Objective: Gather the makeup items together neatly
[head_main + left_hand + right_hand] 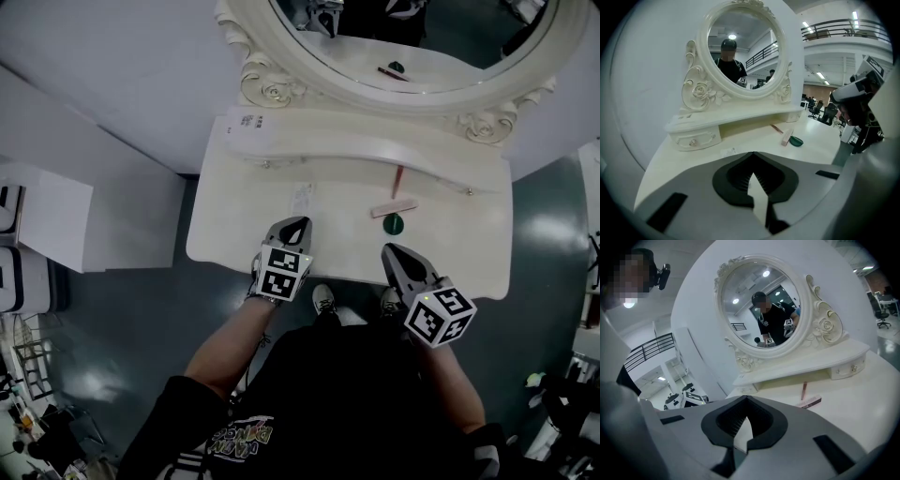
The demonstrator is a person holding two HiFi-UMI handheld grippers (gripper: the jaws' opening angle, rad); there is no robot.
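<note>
Cream carved dressing table | pink flat tube, thin red pencil, green round compact huddled at table's back-right, seemingly already gathered | left gripper, right gripper both closed, empty, parked at table's front edge, keeping clear.

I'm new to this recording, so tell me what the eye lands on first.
The ornate cream mirror with carved roses dominates the back of the dressing table. On the tabletop, right of centre, a pink stick, a green round item and a red pencil lie close together. The left gripper and right gripper hover shut at its front edge.
</note>
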